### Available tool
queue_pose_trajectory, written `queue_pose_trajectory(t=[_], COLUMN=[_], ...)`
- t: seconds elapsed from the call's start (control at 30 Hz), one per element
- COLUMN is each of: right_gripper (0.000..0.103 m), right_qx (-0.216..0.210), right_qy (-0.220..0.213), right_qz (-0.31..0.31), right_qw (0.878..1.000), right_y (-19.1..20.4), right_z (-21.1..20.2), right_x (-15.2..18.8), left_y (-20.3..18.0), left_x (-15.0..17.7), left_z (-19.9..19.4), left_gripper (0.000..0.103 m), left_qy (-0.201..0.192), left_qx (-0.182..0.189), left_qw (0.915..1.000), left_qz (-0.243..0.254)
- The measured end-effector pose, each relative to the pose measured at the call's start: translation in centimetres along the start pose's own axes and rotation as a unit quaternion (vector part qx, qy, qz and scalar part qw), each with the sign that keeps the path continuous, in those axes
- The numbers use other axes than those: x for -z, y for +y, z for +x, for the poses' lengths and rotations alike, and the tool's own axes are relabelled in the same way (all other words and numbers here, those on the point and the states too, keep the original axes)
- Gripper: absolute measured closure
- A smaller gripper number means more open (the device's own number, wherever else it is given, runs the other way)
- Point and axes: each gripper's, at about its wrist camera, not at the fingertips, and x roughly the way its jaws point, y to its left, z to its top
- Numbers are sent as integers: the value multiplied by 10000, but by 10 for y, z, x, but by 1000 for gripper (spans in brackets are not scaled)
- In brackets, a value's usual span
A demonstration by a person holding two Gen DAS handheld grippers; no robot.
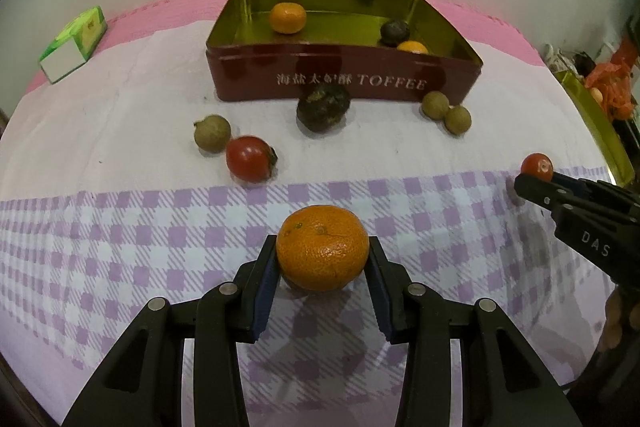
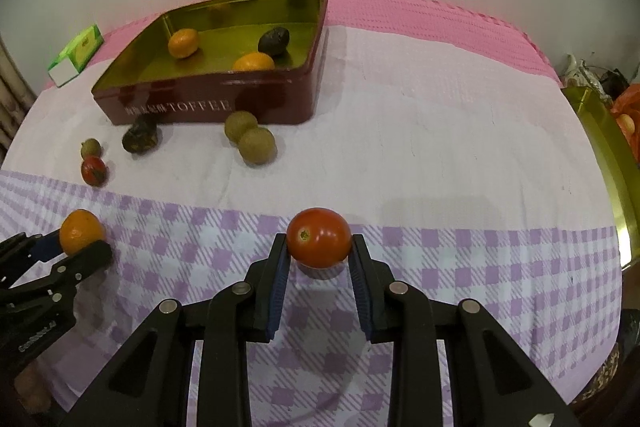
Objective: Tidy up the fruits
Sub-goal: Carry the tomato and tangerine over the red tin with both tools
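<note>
1. The left hand-held gripper (image 1: 322, 259) was seen pinching a mandarin (image 1: 322, 247) between its two pads, the fruit held clear of the checked cloth (image 1: 120, 251) with a shadow under it.
2. The right hand-held gripper (image 2: 319, 247) was seen pinching a small tomato (image 2: 319, 237) at its very fingertips, also lifted off the cloth.
3. The red toffee tin (image 1: 344, 79) was found straight ahead of the left hand-held gripper and beyond it, at the far side of the worktop; its long axis lay across that view, so the long front wall faced the mandarin.
4. From the right wrist view the same tin lay ahead and to the left, its long side seen at a slant.
5. The left hand-held gripper was therefore judged the nearer and better lined up; the right one was judged to need a leftward reach across the white cloth.
6. Two mandarins and a dark fruit were already seen inside the tin.
7. A dark fruit (image 1: 323, 107), two longans (image 1: 446, 111), a third longan (image 1: 212, 133) and a second tomato (image 1: 249, 158) were seen loose between the grippers and the tin, so a raised path over them was judged necessary.
8. A green carton (image 1: 76, 43) lay well apart, at the far left.
</note>
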Motion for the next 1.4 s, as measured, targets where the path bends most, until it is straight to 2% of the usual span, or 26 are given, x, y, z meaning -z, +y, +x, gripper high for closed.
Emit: queue_pose_trajectory(t=[0.37, 0.57, 1.0, 1.4], right_gripper=[76, 76, 76, 75], right_qx=[-152, -211, -336, -352], right_qy=[-81, -173, -461, -310], right_qz=[-121, -192, -400, -464], right_qw=[9998, 9994, 9976, 9978], right_y=[-7, -3, 32, 45], right_z=[6, 4, -10, 13], right_x=[-39, -49, -77, -102], left_y=[12, 18, 24, 30], left_x=[-28, -50, -99, -137], left_z=[-5, -8, -8, 15], left_gripper=[60, 60, 60, 60], left_qy=[-159, -281, -535, -477], left_qx=[-44, -112, -81, -258], left_qw=[9998, 9995, 9985, 9985], left_qz=[-59, -55, -10, 34])
